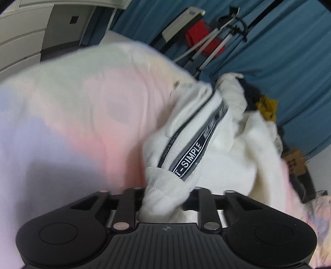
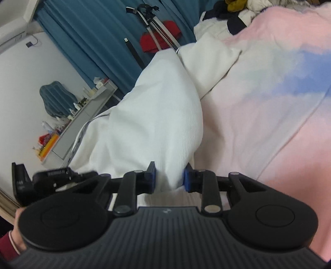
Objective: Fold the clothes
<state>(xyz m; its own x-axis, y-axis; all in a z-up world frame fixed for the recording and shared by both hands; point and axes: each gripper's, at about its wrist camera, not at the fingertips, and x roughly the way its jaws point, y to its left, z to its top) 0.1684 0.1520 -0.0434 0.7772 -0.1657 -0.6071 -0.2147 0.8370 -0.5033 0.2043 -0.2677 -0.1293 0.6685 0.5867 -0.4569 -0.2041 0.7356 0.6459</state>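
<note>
A white ribbed garment (image 1: 186,144) with a dark side stripe reading "SIMPLE" hangs between my two grippers above a pink and blue bedsheet (image 1: 72,124). My left gripper (image 1: 165,198) is shut on a bunched end of the white garment; its fingertips are hidden by the cloth. My right gripper (image 2: 169,178) is shut on another part of the white garment (image 2: 149,115), pinched between its blue pads (image 2: 188,178). The left gripper also shows at the left edge of the right wrist view (image 2: 51,178).
The bedsheet (image 2: 269,103) fills the right of the right wrist view. A pile of other clothes (image 2: 233,12) lies at the far end of the bed. Blue curtains (image 1: 279,62), a tripod stand (image 1: 217,37), drawers (image 1: 20,37) and a cluttered shelf (image 2: 78,120) stand around.
</note>
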